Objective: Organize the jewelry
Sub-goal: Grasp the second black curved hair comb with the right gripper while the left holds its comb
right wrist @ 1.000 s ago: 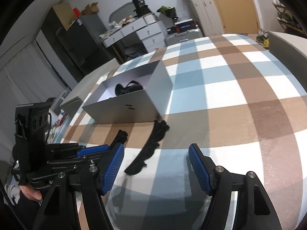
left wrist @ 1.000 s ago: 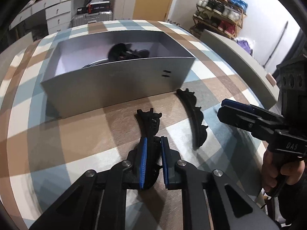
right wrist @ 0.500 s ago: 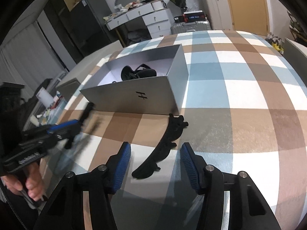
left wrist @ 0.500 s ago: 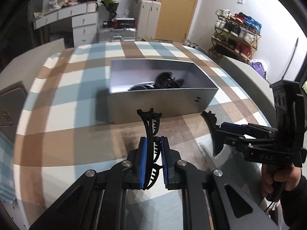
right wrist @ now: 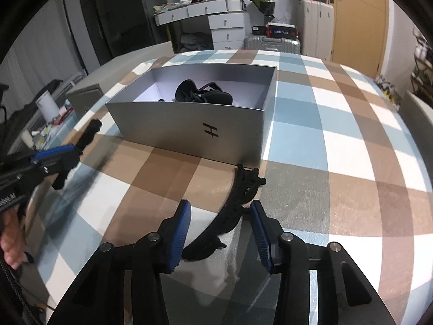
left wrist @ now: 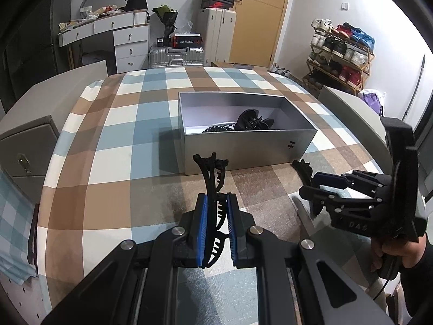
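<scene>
Now the second clip [right wrist: 232,216] lies (untouched) between the right fingers [right wrist: 180,233].

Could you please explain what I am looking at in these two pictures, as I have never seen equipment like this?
There is no robot here: a person holds a pair of hand-held tongs in each hand, and a fisheye camera on each looks forward along its blue-padded fingers. One picture comes from the left tongs, the other from the right tongs. On the checked brown, blue and white tablecloth stands an open grey cardboard box with dark hair accessories inside. The left tongs are shut on a curved black plastic hair clip, lifted off the cloth. The right tongs are open around a second black curved hair clip lying in front of the box.
</scene>
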`<state>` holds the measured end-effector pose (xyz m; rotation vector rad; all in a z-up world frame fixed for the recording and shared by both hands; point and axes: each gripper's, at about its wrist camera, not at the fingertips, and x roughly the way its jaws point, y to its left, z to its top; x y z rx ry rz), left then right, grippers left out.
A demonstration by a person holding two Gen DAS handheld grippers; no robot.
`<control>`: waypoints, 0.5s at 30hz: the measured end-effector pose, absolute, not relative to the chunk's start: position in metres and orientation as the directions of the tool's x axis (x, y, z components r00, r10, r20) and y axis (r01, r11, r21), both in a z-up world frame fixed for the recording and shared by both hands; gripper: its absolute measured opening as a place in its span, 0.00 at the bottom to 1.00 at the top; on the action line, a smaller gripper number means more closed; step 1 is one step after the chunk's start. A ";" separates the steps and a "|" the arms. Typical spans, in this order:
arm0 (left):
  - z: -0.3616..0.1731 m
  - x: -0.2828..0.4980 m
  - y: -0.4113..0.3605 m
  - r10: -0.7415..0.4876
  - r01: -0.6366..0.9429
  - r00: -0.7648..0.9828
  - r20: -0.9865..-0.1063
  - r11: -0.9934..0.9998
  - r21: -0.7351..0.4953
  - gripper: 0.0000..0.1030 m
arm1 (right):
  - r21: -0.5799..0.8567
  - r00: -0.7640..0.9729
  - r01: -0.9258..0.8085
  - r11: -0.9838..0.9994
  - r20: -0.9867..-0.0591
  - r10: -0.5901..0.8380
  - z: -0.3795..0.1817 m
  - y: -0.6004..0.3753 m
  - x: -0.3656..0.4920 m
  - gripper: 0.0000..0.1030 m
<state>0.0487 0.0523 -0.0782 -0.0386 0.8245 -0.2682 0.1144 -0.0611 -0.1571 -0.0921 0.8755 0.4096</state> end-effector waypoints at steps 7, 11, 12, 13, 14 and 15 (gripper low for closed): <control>-0.077 0.045 0.055 -0.255 0.218 0.652 -0.714 0.965 -0.144 0.09 | 0.079 0.582 -0.365 0.927 -0.758 0.294 -0.157 -0.063 0.116 0.22; -0.075 0.043 0.055 -0.249 0.216 0.659 -0.709 0.967 -0.139 0.09 | 0.081 0.597 -0.367 0.927 -0.743 0.302 -0.154 -0.064 0.111 0.18; -0.075 0.043 0.056 -0.249 0.214 0.661 -0.708 0.967 -0.140 0.09 | 0.084 0.605 -0.365 0.927 -0.736 0.305 -0.153 -0.065 0.111 0.18; -0.074 0.043 0.056 -0.247 0.211 0.663 -0.707 0.967 -0.140 0.09 | 0.090 0.608 -0.365 0.927 -0.730 0.310 -0.152 -0.067 0.110 0.18; -0.074 0.044 0.057 -0.246 0.208 0.664 -0.707 0.968 -0.141 0.09 | 0.095 0.610 -0.363 0.927 -0.727 0.314 -0.151 -0.068 0.110 0.18; -0.073 0.044 0.057 -0.246 0.205 0.664 -0.706 0.968 -0.144 0.09 | 0.106 0.611 -0.363 0.926 -0.723 0.323 -0.149 -0.069 0.109 0.18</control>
